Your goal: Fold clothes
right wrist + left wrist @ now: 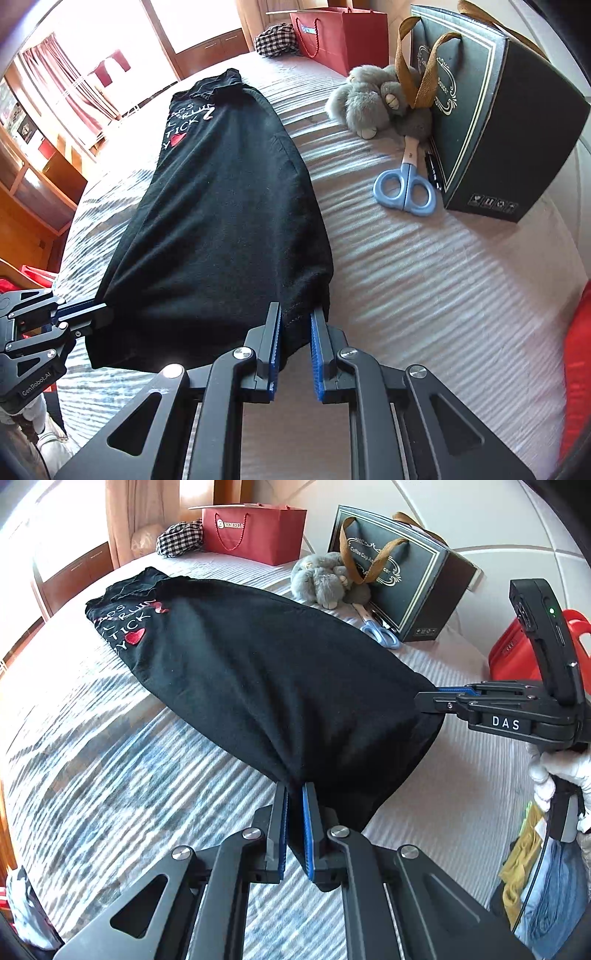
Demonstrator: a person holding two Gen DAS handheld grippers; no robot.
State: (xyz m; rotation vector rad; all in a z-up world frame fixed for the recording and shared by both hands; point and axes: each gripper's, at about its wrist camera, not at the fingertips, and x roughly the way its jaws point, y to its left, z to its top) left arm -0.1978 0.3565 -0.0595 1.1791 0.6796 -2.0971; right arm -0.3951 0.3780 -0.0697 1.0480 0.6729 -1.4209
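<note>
A black T-shirt with white lettering and red hearts lies lengthwise on the striped bed, sides folded in, its near hem lifted. My left gripper is shut on the hem's left corner, with black cloth bunched between its blue pads. My right gripper is shut on the hem's right corner of the T-shirt. Each gripper shows in the other's view: the right gripper at the right edge, the left gripper at the lower left, both pinching cloth.
Blue-handled scissors, a grey plush toy and a dark gift bag sit to the right of the shirt. A red bag and checked cloth lie at the far end. A red case stands right.
</note>
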